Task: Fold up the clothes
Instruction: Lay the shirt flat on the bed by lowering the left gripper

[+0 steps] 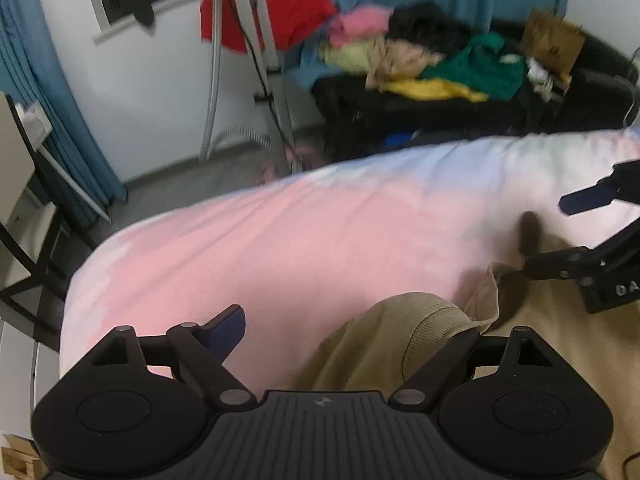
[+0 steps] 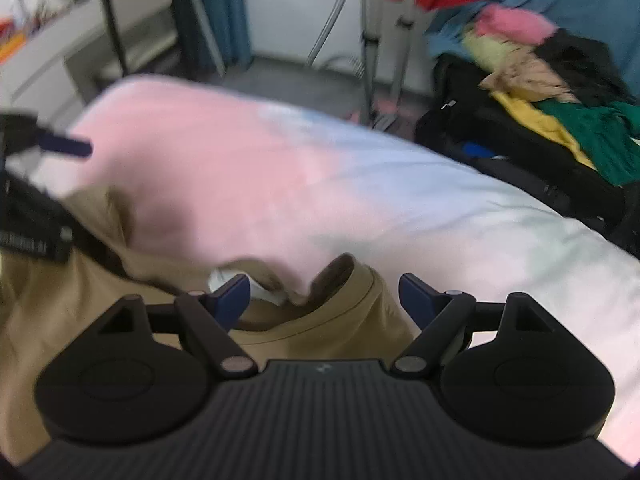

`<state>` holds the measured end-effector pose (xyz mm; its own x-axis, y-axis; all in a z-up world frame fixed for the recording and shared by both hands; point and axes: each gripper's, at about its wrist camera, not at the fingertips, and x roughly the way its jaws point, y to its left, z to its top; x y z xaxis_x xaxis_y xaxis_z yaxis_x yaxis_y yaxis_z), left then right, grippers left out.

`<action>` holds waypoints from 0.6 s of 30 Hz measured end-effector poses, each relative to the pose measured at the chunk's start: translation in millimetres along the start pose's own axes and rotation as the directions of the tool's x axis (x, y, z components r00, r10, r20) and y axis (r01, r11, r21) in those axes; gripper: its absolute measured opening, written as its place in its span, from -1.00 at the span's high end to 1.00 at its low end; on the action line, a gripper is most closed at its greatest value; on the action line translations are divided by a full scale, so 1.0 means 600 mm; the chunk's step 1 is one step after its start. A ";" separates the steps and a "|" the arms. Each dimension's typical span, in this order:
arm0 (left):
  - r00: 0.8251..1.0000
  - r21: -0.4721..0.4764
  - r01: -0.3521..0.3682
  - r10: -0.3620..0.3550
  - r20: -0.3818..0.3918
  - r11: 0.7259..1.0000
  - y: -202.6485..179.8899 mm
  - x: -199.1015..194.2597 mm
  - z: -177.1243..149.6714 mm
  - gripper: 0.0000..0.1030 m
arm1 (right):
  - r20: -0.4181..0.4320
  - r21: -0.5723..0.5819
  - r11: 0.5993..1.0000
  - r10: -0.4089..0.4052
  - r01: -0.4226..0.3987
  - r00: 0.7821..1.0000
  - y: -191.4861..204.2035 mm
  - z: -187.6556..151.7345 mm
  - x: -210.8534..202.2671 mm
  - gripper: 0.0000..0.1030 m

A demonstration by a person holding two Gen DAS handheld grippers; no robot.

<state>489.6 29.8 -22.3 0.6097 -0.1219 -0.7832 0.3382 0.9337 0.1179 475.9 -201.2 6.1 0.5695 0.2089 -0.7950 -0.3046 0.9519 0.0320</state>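
Observation:
A tan garment (image 1: 560,340) lies on the bed's pink and white sheet (image 1: 280,240), at the lower right of the left wrist view. Its ribbed collar (image 1: 432,316) is draped over the right finger of my left gripper (image 1: 352,324), which stands open; the blue pad of its left finger is bare over the sheet. In the right wrist view the tan garment (image 2: 100,300) fills the lower left, and its neck opening (image 2: 344,280) rises between the wide-apart fingers of my right gripper (image 2: 324,292). No pad presses on the cloth. Each gripper shows at the edge of the other's view.
A heap of coloured clothes (image 1: 440,60) lies on a black sofa beyond the bed. A red garment (image 1: 288,8) hangs by a metal stand (image 1: 272,80). A black-framed chair (image 1: 24,220) and blue curtain stand at the left. The sheet continues far right (image 2: 480,220).

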 end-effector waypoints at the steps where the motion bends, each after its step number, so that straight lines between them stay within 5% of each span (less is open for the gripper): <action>1: 1.000 -0.011 -0.008 0.009 0.026 1.000 -0.005 -0.022 -0.012 -0.72 | 0.041 0.039 0.999 -0.014 0.013 0.999 0.001 -0.012 -0.023 -0.61; 5: 0.988 -0.076 -0.079 0.088 0.127 0.994 -0.028 -0.091 -0.053 -0.78 | 0.183 0.180 0.984 -0.046 0.013 0.982 0.005 -0.072 -0.131 -0.61; 10: 0.947 -0.143 -0.236 0.260 0.188 0.961 -0.056 -0.132 -0.110 -0.83 | 0.292 0.351 0.936 -0.137 0.027 0.947 0.042 -0.221 -0.263 -0.61; 14: 0.928 -0.168 -0.270 0.303 0.219 0.948 -0.070 -0.145 -0.133 -0.83 | 0.340 0.400 0.916 -0.103 -0.045 0.935 0.085 -0.366 -0.335 -0.61; 18: 0.916 -0.187 -0.308 0.344 0.206 0.933 -0.075 -0.122 -0.115 -0.83 | 0.354 0.373 0.926 -0.078 -0.064 0.932 0.103 -0.428 -0.340 -0.61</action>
<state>380.2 20.1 -12.1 0.8228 0.1401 -0.5508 -0.0064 0.9714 0.2375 145.0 -242.5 14.8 0.8252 0.1995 -0.5285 -0.0337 0.9513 0.3064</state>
